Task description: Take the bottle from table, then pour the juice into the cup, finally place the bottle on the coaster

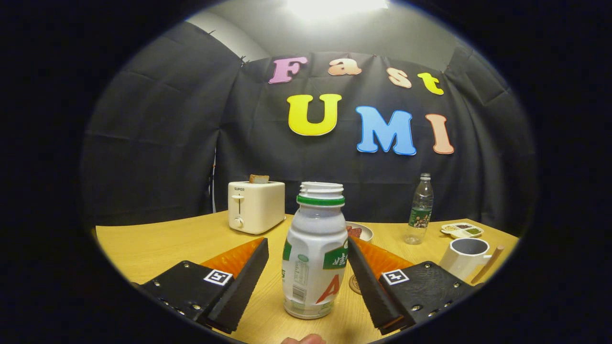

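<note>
A: Status? We see the claw (308,274) spread wide, the bottle (314,251) upright on the bench (158,243) between its fingers, uncapped.

B: We judge: close squarely on the bottle's middle, keep it vertical. The cup (464,257), right of the bottle, looks empty; the coaster (354,285) lies just behind the bottle.

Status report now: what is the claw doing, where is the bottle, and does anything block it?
Claw open, fingers either side of white plastic bottle. Bottle upright on yellow wooden table, uncapped. White mug beyond right finger; nothing between.
</note>
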Tool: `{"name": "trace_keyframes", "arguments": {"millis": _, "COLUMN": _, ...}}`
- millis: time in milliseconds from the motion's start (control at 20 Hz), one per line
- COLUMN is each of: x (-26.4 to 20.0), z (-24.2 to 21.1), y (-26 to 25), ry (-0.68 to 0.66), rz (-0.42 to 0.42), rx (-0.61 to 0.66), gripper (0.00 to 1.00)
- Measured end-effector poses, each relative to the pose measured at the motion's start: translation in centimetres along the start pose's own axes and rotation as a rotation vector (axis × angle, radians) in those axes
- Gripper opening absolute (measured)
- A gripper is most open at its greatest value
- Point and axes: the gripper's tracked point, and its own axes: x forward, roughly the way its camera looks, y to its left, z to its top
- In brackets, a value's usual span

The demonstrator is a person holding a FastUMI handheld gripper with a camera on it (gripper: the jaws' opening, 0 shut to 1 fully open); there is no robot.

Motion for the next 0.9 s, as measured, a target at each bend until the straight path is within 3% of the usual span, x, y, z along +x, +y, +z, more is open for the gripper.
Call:
{"name": "trace_keyframes", "arguments": {"millis": 100, "x": 0.5, "z": -0.8, "y": -0.3, "ry": 0.029, "rz": -0.02, "rx": -0.007, "gripper": 0.98}}
{"name": "trace_keyframes", "arguments": {"millis": 150, "x": 0.4, "z": -1.1, "y": -0.4, "ry": 0.034, "rz": -0.029, "rx": -0.006, "gripper": 0.93}}
{"name": "trace_keyframes", "arguments": {"millis": 250, "x": 0.4, "z": -1.0, "y": 0.4, "ry": 0.016, "rz": -0.001, "rx": 0.023, "gripper": 0.72}}
{"name": "trace_keyframes", "arguments": {"millis": 400, "x": 0.2, "z": -1.0, "y": -0.5, "ry": 0.014, "rz": -0.032, "rx": 0.027, "gripper": 0.68}}
{"name": "trace_keyframes", "arguments": {"millis": 700, "x": 0.0, "z": -1.2, "y": -2.0, "ry": 0.039, "rz": -0.084, "rx": 0.075, "gripper": 0.68}}
{"name": "trace_keyframes", "arguments": {"millis": 900, "x": 0.5, "z": -0.9, "y": -2.0, "ry": 0.086, "rz": -0.07, "rx": 0.147, "gripper": 0.68}}
